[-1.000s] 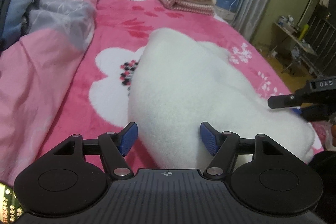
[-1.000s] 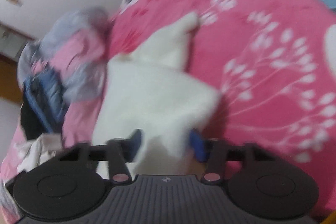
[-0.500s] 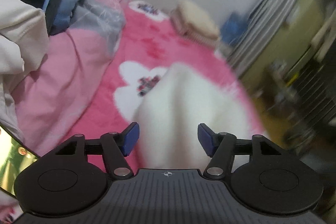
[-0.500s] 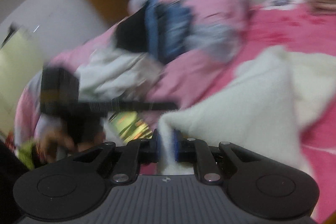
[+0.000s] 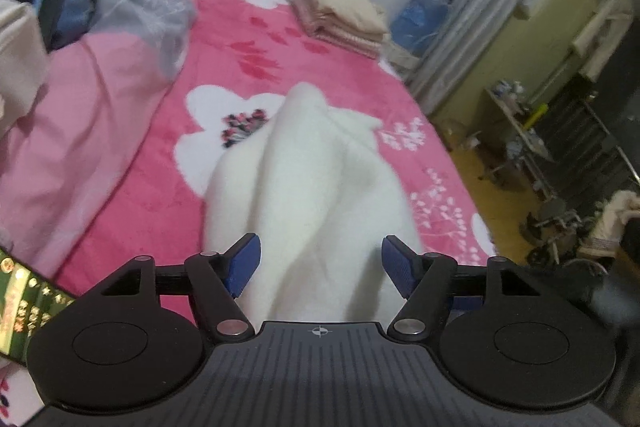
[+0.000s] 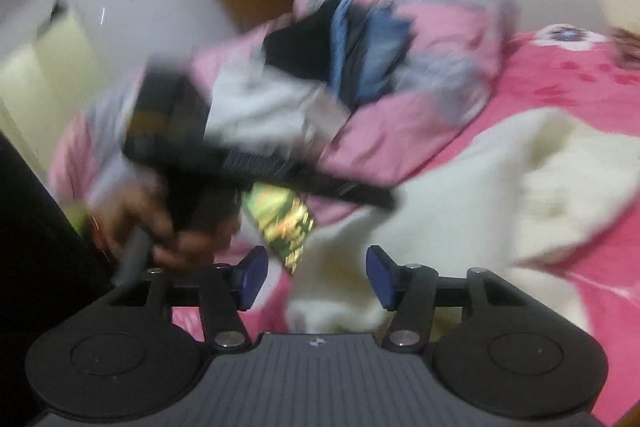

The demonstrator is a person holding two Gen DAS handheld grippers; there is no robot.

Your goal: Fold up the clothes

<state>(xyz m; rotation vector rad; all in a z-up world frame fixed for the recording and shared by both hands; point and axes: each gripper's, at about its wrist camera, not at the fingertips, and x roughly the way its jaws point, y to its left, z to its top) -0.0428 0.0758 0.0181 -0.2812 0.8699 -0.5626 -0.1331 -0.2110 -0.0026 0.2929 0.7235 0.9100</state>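
You've got a fluffy matt white fleece point(image 5: 312, 187) on a plush pink blanket point(image 5: 256, 59), smooth pink quilt point(image 5: 80, 115) beside, matt black plastic gripper point(image 5: 320, 267) with ribbed blue pads point(image 5: 244, 263).

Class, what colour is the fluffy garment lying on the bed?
White fluffy garment; the left wrist view shows it best.

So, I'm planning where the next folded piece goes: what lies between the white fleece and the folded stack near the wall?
In the left wrist view, only bare pink floral blanket separates the white fleece from the folded stack.
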